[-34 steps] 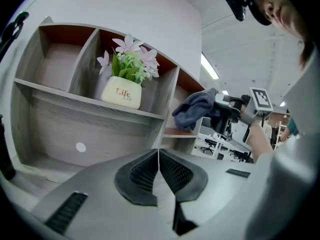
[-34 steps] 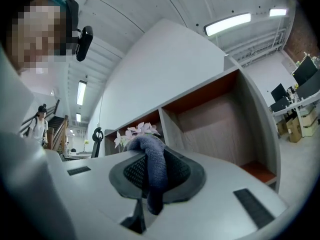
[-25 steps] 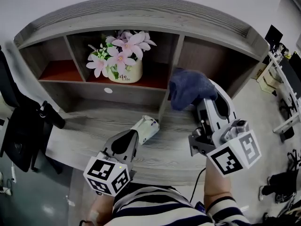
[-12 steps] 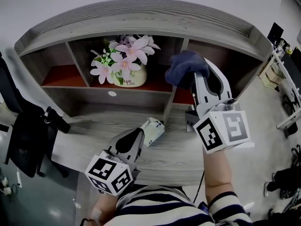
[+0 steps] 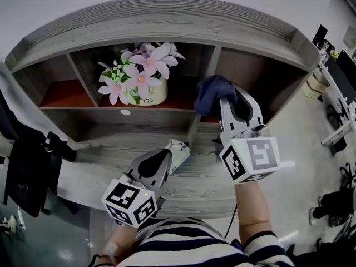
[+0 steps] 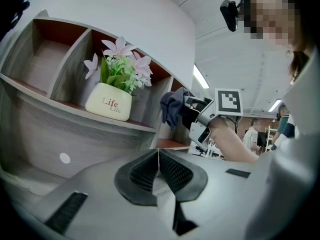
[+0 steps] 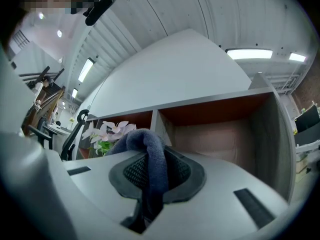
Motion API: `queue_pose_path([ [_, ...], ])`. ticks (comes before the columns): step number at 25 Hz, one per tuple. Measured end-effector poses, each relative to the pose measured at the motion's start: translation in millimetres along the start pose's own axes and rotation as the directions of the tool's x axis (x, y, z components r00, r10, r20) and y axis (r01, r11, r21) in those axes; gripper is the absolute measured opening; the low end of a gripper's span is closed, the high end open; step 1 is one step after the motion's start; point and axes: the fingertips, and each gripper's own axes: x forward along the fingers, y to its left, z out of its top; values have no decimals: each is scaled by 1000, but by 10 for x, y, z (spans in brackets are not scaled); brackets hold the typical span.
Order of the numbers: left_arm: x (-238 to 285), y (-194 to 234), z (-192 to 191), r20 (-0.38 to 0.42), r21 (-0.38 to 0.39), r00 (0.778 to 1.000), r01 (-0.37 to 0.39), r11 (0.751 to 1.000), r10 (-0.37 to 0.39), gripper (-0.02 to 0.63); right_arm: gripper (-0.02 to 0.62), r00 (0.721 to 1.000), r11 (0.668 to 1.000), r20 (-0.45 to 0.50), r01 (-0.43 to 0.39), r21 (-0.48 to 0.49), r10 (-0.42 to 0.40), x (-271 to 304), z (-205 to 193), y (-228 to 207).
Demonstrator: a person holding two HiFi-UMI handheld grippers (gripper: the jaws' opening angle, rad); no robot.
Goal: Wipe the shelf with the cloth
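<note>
A dark blue cloth [image 5: 213, 90] is bunched in my right gripper [image 5: 222, 101], which is shut on it. It hangs in front of the upright divider between the shelf's middle and right compartments. In the right gripper view the cloth [image 7: 145, 153] drapes over the pads, with the right compartment [image 7: 215, 134] beyond. The grey wooden shelf [image 5: 167, 20] has red-brown boards. My left gripper [image 5: 176, 149] is low over the desk with its pads pressed together. The left gripper view shows it [image 6: 159, 157] shut, and the cloth [image 6: 171, 109] at the divider.
A white pot of pink flowers [image 5: 143, 85] stands in the middle compartment, also visible as the pot [image 6: 108, 102] in the left gripper view. The grey desk surface [image 5: 105, 149] lies below the shelf. A black chair [image 5: 25, 163] is at the left; office furniture stands at the right.
My right gripper has lifted the cloth from over the desk up to the shelf's divider, then settled slightly lower. The left gripper has stayed where it was.
</note>
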Motion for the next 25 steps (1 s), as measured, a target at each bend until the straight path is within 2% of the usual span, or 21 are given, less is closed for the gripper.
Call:
queue_pose_path([
  [16, 54, 93, -212, -52, -16, 999, 3, 1000, -4, 21, 54, 983, 999, -183, 24, 28, -18, -183, -850, 155],
  [25, 34, 183, -318, -73, -35, 997, -15, 999, 12, 21, 54, 974, 999, -222, 37, 8, -34, -280, -1083, 204],
])
